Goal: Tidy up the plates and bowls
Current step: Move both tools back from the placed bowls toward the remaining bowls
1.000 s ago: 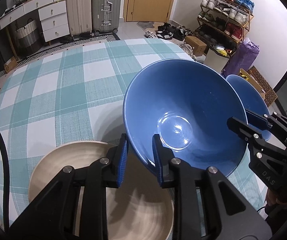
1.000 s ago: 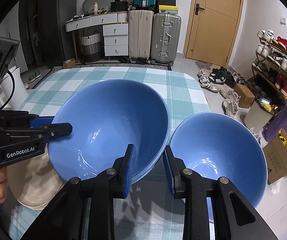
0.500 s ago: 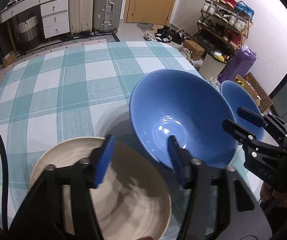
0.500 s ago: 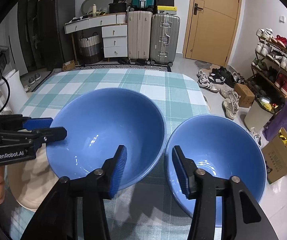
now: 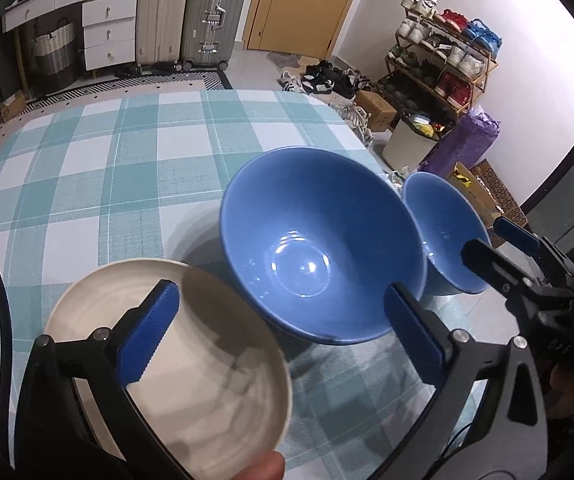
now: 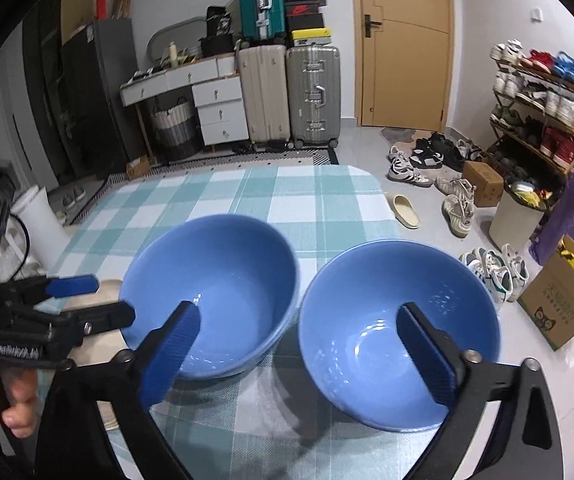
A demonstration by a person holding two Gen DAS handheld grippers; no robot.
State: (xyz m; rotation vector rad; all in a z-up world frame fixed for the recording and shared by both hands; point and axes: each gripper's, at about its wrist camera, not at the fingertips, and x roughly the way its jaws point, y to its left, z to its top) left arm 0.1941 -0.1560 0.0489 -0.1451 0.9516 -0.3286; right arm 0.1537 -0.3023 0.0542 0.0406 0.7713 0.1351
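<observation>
You are working in a lived-in home, at a table (image 6: 327, 200) wearing a teal checked cloth. Beyond the table's far edge, two suitcases (image 6: 291, 96) are standing against the wall beside a white chest of drawers (image 6: 219, 112) and a wooden door (image 6: 405, 40). To the table's right, shoes are crowding a shoe rack (image 6: 539, 112) and spilling over the floor.

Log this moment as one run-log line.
left claw: just opened, empty | right claw: just opened, empty | large blue bowl: released on table | small blue bowl: beside it
</observation>
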